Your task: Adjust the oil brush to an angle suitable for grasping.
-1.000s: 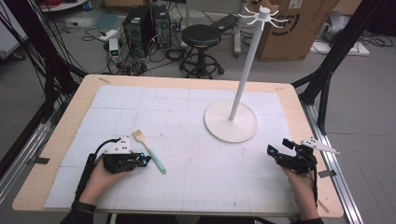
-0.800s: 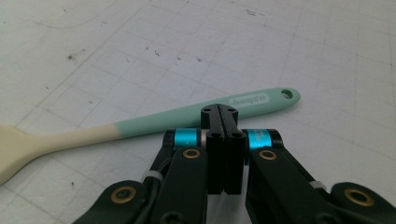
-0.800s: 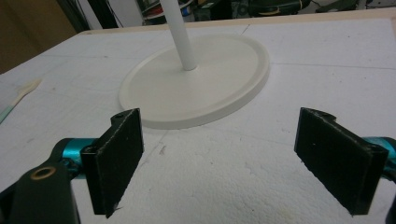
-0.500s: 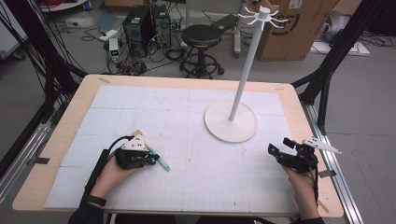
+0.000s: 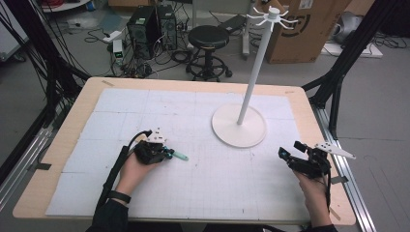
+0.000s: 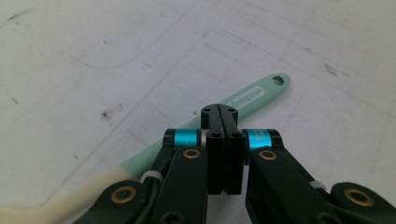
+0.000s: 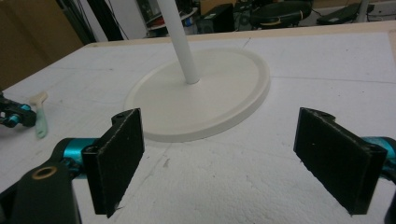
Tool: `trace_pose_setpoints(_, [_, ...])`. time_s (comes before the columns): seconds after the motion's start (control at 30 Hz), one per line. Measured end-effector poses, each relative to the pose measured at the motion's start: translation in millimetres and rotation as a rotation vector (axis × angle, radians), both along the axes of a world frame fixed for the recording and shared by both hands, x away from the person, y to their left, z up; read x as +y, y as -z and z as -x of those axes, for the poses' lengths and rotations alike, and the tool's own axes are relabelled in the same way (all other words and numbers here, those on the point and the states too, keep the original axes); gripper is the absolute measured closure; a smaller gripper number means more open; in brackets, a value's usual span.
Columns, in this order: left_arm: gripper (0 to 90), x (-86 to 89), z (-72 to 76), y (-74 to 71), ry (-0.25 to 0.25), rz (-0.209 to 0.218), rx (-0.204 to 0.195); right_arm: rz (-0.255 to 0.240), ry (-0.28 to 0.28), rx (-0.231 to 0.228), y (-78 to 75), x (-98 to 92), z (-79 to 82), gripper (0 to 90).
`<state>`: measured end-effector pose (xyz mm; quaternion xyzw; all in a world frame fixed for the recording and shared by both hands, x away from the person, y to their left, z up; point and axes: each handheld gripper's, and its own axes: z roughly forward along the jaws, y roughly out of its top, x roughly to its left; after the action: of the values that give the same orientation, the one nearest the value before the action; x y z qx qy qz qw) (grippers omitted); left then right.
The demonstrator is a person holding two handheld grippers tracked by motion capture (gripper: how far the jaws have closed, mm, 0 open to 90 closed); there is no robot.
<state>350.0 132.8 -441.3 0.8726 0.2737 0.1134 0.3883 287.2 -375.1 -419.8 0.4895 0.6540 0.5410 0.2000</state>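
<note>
Left gripper (image 6: 223,112) hovers over the spatula (image 6: 252,95), jaws clenched together with nothing between them. The mint handle lies flat on the white mat (image 5: 203,193), well apart from the white stand (image 5: 239,126), on its left. Right gripper (image 7: 219,158) waits near the stand's base, jaws spread wide and empty. This looks like the approach to a pickup; next, the left jaws must part and straddle the handle before squeezing.
</note>
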Motion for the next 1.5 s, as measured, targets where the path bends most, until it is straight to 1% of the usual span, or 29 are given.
trace_pose_setpoints(0.03, [89.8,0.0,0.0,0.0,0.000,0.000,0.000,0.000,0.001,-0.003,-0.3,-0.1,0.1,15.5])
trace_pose_setpoints(0.07, [89.8,-1.9,-4.6,1.5,-0.015,0.014,-0.004,0.002,0.001,-0.004,-0.6,0.0,0.4,15.5])
trace_pose_setpoints(0.1, [89.8,-1.9,-4.6,1.5,-0.015,0.014,-0.004,0.003,0.003,-0.001,-0.7,0.2,0.8,15.5])
trace_pose_setpoints(0.17, [89.8,-4.5,-10.7,3.4,-0.046,0.036,-0.007,0.008,0.003,-0.011,-0.7,0.2,0.6,15.6])
trace_pose_setpoints(0.2, [89.9,-5.3,-12.6,3.7,-0.052,0.034,-0.013,0.009,0.003,-0.011,-0.7,0.1,0.7,15.7])
trace_pose_setpoints(0.33, [89.8,-7.0,-18.6,4.8,-0.073,0.047,-0.014,0.015,0.003,-0.007,-0.6,0.7,0.7,15.7])
trace_pose_setpoints(0.37, [89.8,-7.6,-23.8,4.8,-0.100,0.057,-0.004,0.019,0.002,-0.010,-0.6,1.1,0.5,15.7])
trace_pose_setpoints(0.4, [89.8,-7.8,-26.1,4.8,-0.111,0.060,-0.014,0.020,0.001,-0.009,-0.5,1.6,0.7,15.7])
trace_pose_setpoints(0.43, [89.8,-7.6,-28.6,5.0,-0.124,0.070,-0.015,0.022,0.000,-0.008,-0.5,2.0,0.7,15.7])
trace_pose_setpoints(0.5, [89.9,-6.5,-33.8,6.4,-0.141,0.091,-0.006,0.024,-0.001,-0.008,-0.5,2.3,0.6,15.7])
trace_pose_setpoints(0.53, [89.9,-6.1,-36.1,6.9,-0.150,0.096,-0.008,0.026,-0.001,-0.007,-0.4,2.3,0.7,15.8])
trace_pose_setpoints(0.63, [89.9,-5.9,-41.6,7.3,-0.172,0.097,-0.012,0.025,0.001,-0.006,-0.2,2.2,0.4,15.8])
trace_pose_setpoints(0.7, [89.8,-5.7,-43.1,7.5,-0.176,0.099,-0.011,0.024,0.000,-0.004,-0.3,2.5,0.4,15.7])
trace_pose_setpoints(0.77, [89.8,-2.0,-45.4,7.9,-0.181,0.141,-0.003,0.029,-0.002,-0.007,0.0,3.1,0.1,15.8])
trace_pose_setpoints(0.83, [89.3,5.2,-45.1,4.0,-0.176,0.184,0.000,0.030,-0.004,-0.004,0.1,3.4,0.2,15.7])
trace_pose_setpoints(0.9, [77.5,16.0,-44.2,-3.1,-0.171,0.248,0.013,0.033,-0.005,-0.004,0.6,2.9,-0.5,15.7])
trace_pose_setpoints(0.93, [72.0,22.1,-43.1,-7.3,-0.174,0.271,0.012,0.033,-0.005,-0.001,1.1,3.0,-0.8,15.7])
trace_pose_setpoints(0.97, [68.1,28.3,-41.3,-11.5,-0.183,0.291,0.005,0.031,-0.005,0.005,1.3,3.5,-0.9,15.8])
trace_pose_setpoints(1.03, [58.7,41.5,-37.0,-18.8,-0.186,0.330,-0.012,0.038,-0.010,0.011,2.1,4.4,-0.8,15.7])
trace_pose_setpoints(1.07, [53.7,41.5,-37.0,-18.8,-0.186,0.330,-0.012,0.042,-0.011,0.007,2.4,4.6,-0.8,15.7])
trace_pose_setpoints(1.1, [49.0,54.4,-31.8,-24.7,-0.192,0.349,-0.030,0.044,-0.012,0.007,2.5,4.8,-0.5,15.7])
trace_pose_setpoints(1.2, [36.9,74.2,-22.1,-31.1,-0.197,0.387,-0.075,0.044,-0.009,0.015,3.0,4.6,0.3,15.7])
trace_pose_setpoints(1.23, [32.8,74.2,-22.1,-31.1,-0.197,0.387,-0.075,0.044,-0.008,0.020,3.5,4.5,0.4,15.7])
trace_pose_setpoints(1.27, [29.3,85.5,-16.1,-33.6,-0.191,0.413,-0.111,0.045,-0.007,0.023,4.0,4.5,0.6,15.7])
trace_pose_setpoints(1.3, [26.9,85.5,-16.1,-33.6,-0.191,0.413,-0.111,0.048,-0.008,0.024,4.3,4.5,0.5,15.7])
trace_pose_setpoints(1.37, [23.4,99.2,-8.5,-36.1,-0.179,0.425,-0.153,0.052,-0.006,0.027,5.1,5.2,0.9,15.7])
trace_pose_setpoints(1.4, [21.4,105.2,-5.1,-36.8,-0.180,0.430,-0.165,0.056,-0.005,0.028,5.3,5.1,1.0,15.7])
trace_pose_setpoints(1.43, [21.4,111.0,-2.0,-36.6,-0.180,0.446,-0.178,0.056,-0.005,0.028,5.3,5.1,1.0,15.7])
trace_pose_setpoints(1.5, [19.5,122.7,4.1,-35.5,-0.176,0.467,-0.192,0.057,-0.005,0.027,5.8,4.9,1.0,15.7])
